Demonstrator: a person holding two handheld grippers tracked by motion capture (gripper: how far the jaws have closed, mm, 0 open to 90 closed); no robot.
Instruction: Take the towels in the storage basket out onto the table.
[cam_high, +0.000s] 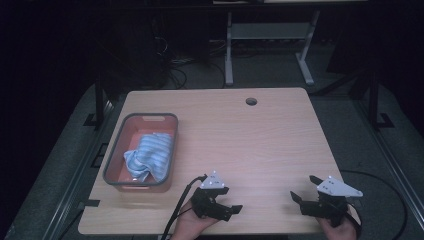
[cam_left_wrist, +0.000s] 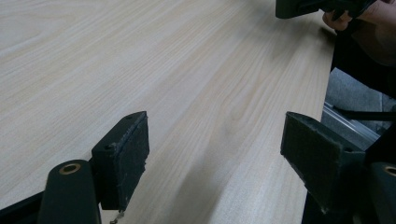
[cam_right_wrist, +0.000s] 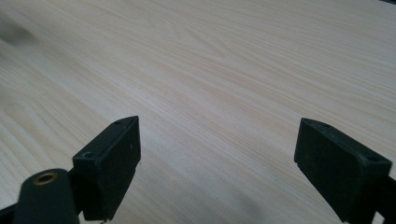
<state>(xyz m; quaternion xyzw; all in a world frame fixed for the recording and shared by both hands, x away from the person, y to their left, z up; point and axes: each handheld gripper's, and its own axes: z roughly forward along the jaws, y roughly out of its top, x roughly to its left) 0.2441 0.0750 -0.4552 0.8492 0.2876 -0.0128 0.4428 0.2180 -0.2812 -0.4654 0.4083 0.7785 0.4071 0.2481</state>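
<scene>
One bin (cam_high: 115, 165) | holds striped cloth (cam_high: 150, 156), prob. towel | table (cam_high: 260, 140)

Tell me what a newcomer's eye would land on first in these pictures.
First, the crumpled blue-and-white striped cloth lying inside the grey-rimmed, reddish plastic bin at the left of the light wooden table. Next, the two black hand-held grippers at the near edge: the left gripper and the right gripper, both with jaws wide open and nothing between them.
</scene>
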